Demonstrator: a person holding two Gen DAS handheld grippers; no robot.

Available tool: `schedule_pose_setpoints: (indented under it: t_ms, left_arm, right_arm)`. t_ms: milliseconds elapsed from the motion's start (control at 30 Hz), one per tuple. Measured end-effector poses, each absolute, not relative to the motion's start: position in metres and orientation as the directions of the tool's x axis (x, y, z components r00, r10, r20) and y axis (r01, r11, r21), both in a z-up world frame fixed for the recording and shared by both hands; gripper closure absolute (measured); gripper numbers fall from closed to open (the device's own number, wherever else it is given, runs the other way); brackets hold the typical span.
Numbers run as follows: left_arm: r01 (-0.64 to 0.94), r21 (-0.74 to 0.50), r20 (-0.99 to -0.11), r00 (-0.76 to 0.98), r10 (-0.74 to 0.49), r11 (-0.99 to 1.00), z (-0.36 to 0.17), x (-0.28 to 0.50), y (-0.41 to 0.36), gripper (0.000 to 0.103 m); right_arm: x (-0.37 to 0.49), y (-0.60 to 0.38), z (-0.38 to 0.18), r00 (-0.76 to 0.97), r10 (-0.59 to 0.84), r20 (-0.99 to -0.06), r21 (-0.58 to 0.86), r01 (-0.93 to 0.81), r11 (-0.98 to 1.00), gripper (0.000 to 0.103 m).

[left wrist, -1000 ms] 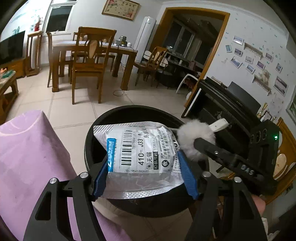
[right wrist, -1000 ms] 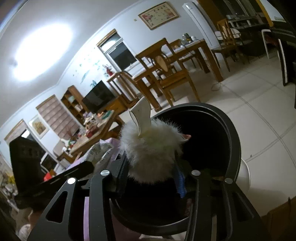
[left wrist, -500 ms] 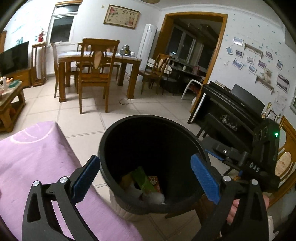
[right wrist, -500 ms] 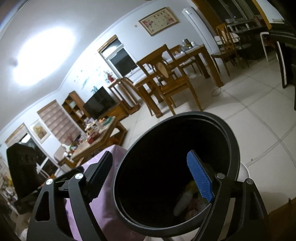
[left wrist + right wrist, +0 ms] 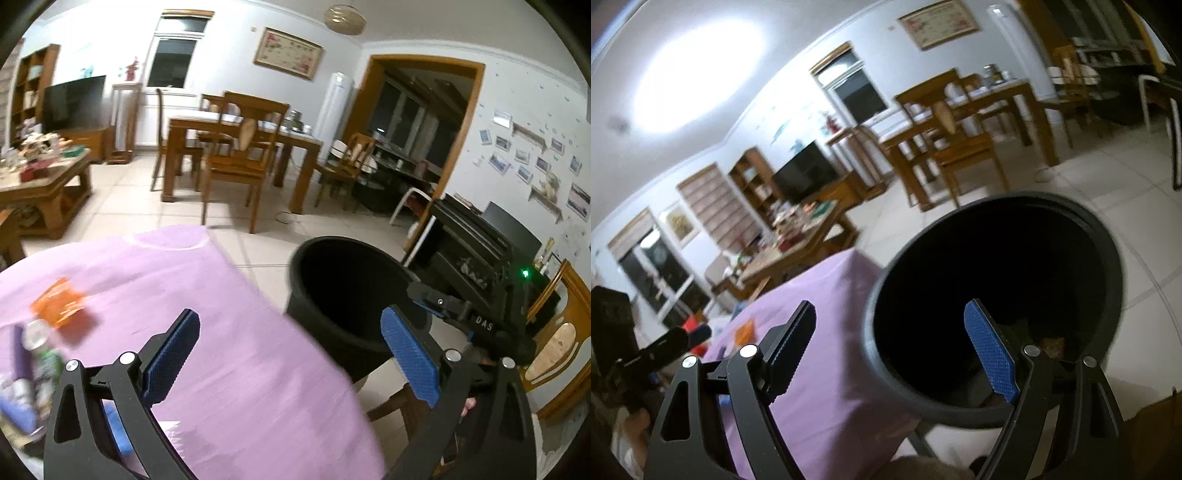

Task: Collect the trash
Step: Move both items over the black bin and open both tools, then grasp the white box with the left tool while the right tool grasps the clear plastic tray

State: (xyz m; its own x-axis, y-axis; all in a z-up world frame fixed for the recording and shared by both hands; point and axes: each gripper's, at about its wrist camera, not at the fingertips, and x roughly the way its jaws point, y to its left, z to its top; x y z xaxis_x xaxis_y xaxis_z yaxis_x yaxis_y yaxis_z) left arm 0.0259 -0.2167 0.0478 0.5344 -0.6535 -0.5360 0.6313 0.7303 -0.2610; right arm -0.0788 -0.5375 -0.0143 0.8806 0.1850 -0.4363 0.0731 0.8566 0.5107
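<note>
left gripper [image 5: 290, 363]: jaws apart, empty, over the cloth [image 5: 229, 354]
right gripper [image 5: 897, 352]: jaws apart, empty
bin [image 5: 1108, 273]: beyond right jaws

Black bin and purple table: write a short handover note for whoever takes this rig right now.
Left claw: open, empty, jaws just opened.
Right claw: open, empty, jaws just opened, facing the black bin.
Bin stands off the edge of the purple table.
Done: some trash lies at the bin's bottom.
Left: the orange wrapper and the blurred clutter at the table's left edge; what each piece is cannot be told.
</note>
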Motion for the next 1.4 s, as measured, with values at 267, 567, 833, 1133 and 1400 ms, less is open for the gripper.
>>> schedule_pose_setpoints:
  t_ms: [267, 567, 833, 1133, 1400]
  left_arm:
    - [0.643, -0.021, -0.608, 0.599, -0.521, 0.765, 0.046, -0.001, -0.113, 0.005]
    - [0.698, 0.166, -0.692, 0.586, -0.421, 0.697, 0.010, 0.001, -0.055, 0.005]
    - [0.744, 0.231, -0.754, 0.545, -0.367, 0.627, -0.028, 0.006, -0.051, 0.006]
    - [0.815, 0.018, -0.780, 0.374, -0.502, 0.579, -0.019, -0.025, -0.060, 0.006]
    - [0.803, 0.059, -0.805, 0.389, -0.448, 0.593, -0.028, -0.025, -0.086, 0.017]
  right_arm:
    - [-0.053, -0.410, 0.007, 0.742, 0.425, -0.518, 0.452, -0.184, 0.873, 0.021]
    - [-0.026, -0.279, 0.000, 0.577, 0.498, -0.647, 0.383, -0.318, 0.867, 0.021]
    - [-0.022, -0.234, -0.028, 0.519, 0.438, -0.734, 0.281, -0.355, 0.891, 0.021]
    - [-0.004, -0.261, -0.044, 0.562, 0.283, -0.777, 0.152, -0.269, 0.951, 0.021]
    - [-0.003, -0.276, -0.055, 0.539, 0.277, -0.796, 0.124, -0.303, 0.945, 0.056]
